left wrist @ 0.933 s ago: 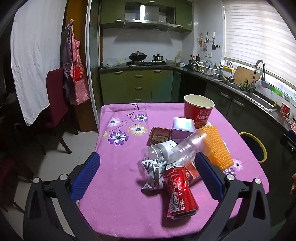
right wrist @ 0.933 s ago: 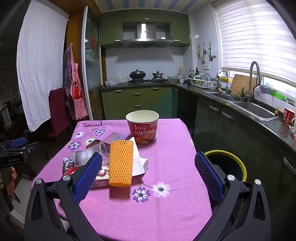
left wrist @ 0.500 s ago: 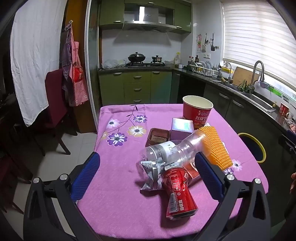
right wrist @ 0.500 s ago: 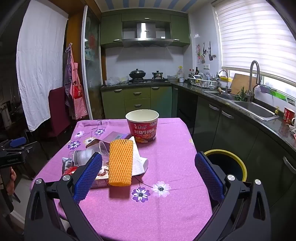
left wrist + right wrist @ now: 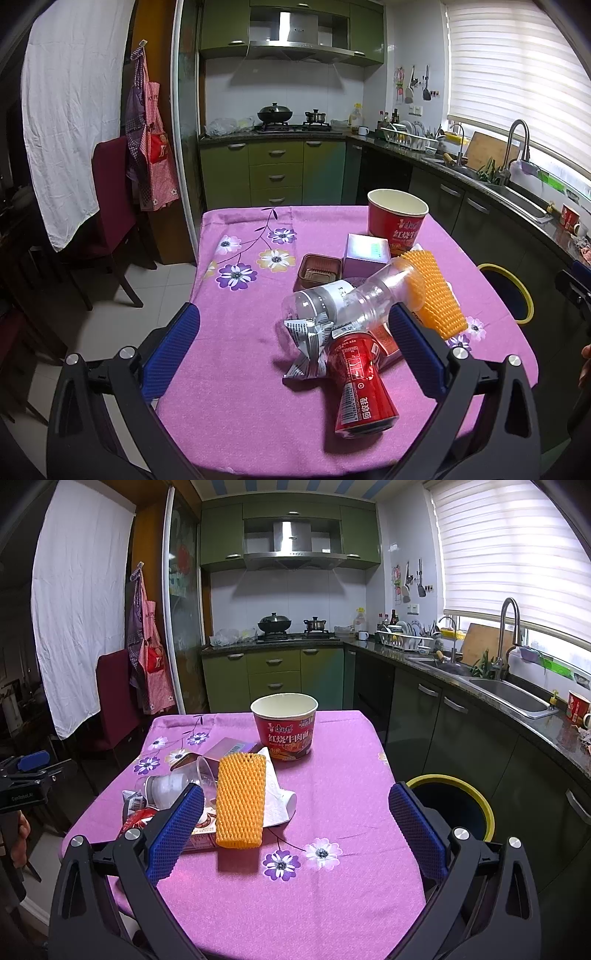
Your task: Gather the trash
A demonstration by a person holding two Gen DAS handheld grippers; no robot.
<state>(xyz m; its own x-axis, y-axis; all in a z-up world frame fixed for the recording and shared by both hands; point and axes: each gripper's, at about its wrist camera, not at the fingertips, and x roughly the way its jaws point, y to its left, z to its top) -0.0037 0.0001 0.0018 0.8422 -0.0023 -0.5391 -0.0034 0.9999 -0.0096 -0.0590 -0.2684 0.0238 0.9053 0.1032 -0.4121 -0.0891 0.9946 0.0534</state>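
Observation:
Trash lies in a heap on the purple tablecloth (image 5: 236,398): a red can (image 5: 360,380), a silver wrapper (image 5: 308,345), a clear bottle (image 5: 351,295), an orange foam net (image 5: 437,295), a brown tray (image 5: 318,271), a lilac box (image 5: 365,251) and a red noodle cup (image 5: 397,216). My left gripper (image 5: 293,347) is open and empty, above the table's near edge with the can between its fingers. My right gripper (image 5: 295,830) is open and empty, over the cloth right of the foam net (image 5: 240,797); the noodle cup (image 5: 284,723) stands beyond.
A dark bin with a yellow rim (image 5: 448,806) stands on the floor right of the table (image 5: 332,904), also in the left wrist view (image 5: 506,291). Green cabinets and a sink counter (image 5: 509,701) run along the right. A red chair (image 5: 114,206) stands left.
My left gripper has drifted slightly, so the heap sits a little lower and left in its view. The right view is unchanged.

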